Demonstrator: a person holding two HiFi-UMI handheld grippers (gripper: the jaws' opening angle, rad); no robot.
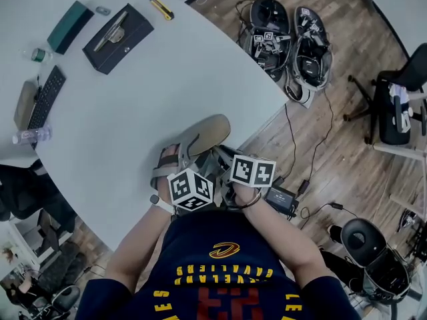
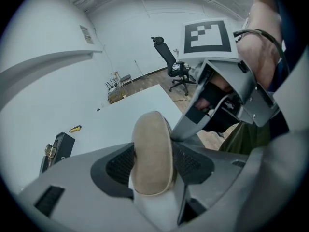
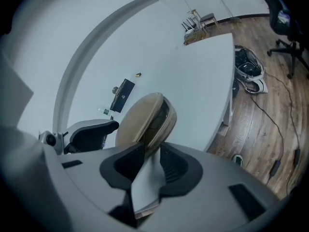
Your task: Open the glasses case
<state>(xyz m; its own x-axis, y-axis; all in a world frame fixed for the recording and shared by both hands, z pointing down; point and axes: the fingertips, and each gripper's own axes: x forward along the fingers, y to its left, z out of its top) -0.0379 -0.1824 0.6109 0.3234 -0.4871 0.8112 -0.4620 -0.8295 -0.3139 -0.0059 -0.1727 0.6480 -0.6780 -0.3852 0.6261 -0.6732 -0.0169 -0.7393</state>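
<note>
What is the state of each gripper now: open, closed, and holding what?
Left gripper: closed on the glasses case.
Right gripper: closed on the glasses case too.

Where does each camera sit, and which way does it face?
Head view: on the person's head, steeply down at the table; forearms, left gripper, right gripper show.
Left gripper view: on that gripper, along jaws clamped on the glasses case; right gripper and hand show.
Right gripper view: on that gripper, along jaws gripping the glasses case; left gripper shows.
Shared: glasses case and table.
</note>
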